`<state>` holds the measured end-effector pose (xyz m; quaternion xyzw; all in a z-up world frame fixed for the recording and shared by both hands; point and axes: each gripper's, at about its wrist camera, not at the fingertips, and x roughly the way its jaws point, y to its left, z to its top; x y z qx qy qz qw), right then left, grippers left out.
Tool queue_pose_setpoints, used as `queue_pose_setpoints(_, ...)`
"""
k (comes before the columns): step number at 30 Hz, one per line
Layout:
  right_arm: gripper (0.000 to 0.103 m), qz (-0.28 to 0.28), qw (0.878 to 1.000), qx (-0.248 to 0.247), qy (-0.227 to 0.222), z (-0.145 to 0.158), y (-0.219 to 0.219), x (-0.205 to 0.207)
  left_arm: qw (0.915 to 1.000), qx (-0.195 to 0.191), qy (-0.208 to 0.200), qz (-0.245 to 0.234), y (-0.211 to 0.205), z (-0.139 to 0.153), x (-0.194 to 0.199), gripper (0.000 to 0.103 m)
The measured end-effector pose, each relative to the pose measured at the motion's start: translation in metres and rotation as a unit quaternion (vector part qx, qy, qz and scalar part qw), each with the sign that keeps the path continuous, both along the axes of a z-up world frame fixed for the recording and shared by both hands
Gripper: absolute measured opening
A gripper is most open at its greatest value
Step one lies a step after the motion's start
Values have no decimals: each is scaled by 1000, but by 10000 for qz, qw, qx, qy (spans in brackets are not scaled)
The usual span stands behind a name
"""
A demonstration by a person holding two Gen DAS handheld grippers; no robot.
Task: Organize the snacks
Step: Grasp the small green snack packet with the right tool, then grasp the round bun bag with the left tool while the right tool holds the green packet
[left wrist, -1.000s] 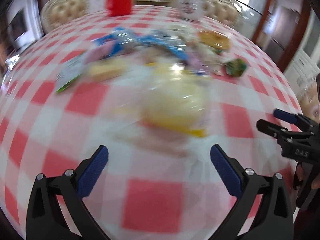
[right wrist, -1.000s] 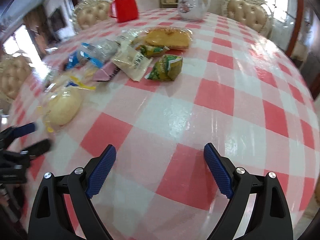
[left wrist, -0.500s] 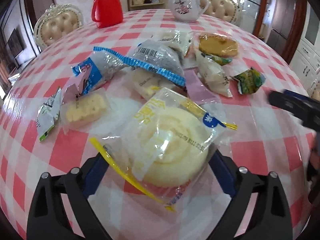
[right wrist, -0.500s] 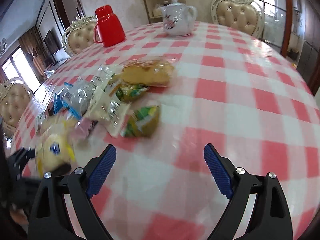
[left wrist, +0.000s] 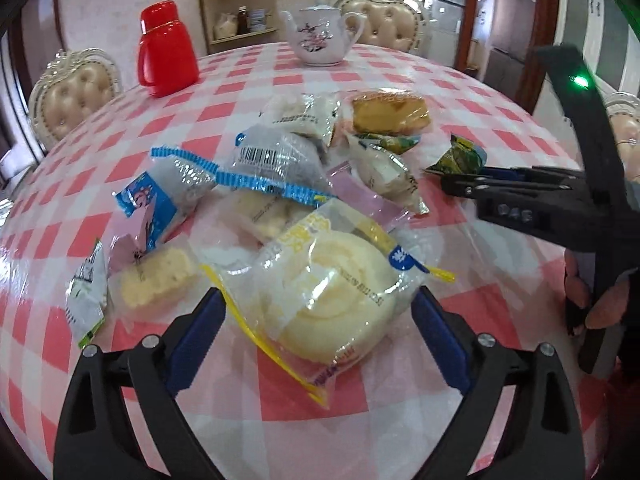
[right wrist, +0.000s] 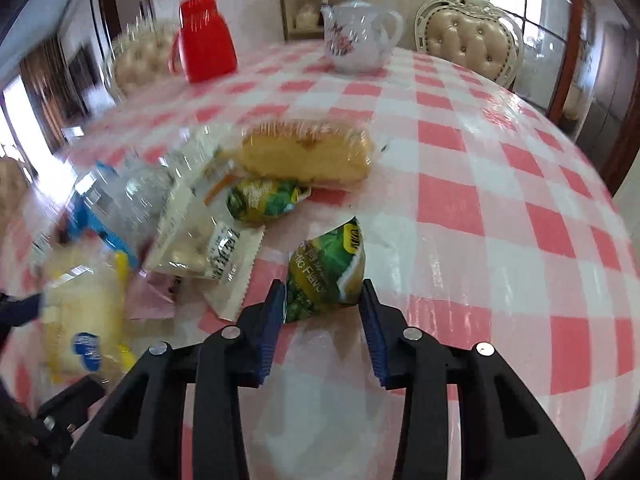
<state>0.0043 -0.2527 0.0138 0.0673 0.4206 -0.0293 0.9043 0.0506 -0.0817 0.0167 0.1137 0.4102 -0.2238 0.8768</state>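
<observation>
Our right hand-held gripper (right wrist: 323, 300), jaws just closing, pinches the light, crinkly green packet (right wrist: 326, 268) by its end, while our left hand-held gripper (left wrist: 320, 340) stands released around the soft wrapped bun (left wrist: 332, 300).

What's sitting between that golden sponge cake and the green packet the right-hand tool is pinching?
A second green-yellow snack packet lies between the sponge cake and the pinched green packet, seen from the right wrist.

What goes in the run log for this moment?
left gripper: open around round cream bun packet | right gripper: closing on green crinkly snack pouch
</observation>
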Motion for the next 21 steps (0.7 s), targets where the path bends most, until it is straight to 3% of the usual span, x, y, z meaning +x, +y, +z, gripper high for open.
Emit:
queue_pose_setpoints(10,36,-215,9960,698,-518,12,-6,-49,9981,307,-169,-513,-20,-3,11,101)
queue_pose_setpoints(14,36,-299,9958,677,-531,11,-5,-50,9954,641,-302,-651,-31,-6,9,101)
queue_pose_setpoints(17,36,-403,9950,735,-541,10,-9,-51,9938,612,-605,-699,-24,9,7,101)
queue_pose_setpoints(21,36,-521,9932,887,-545,8,-16,-51,9922,649,-316,-1015,-31,9,19,101)
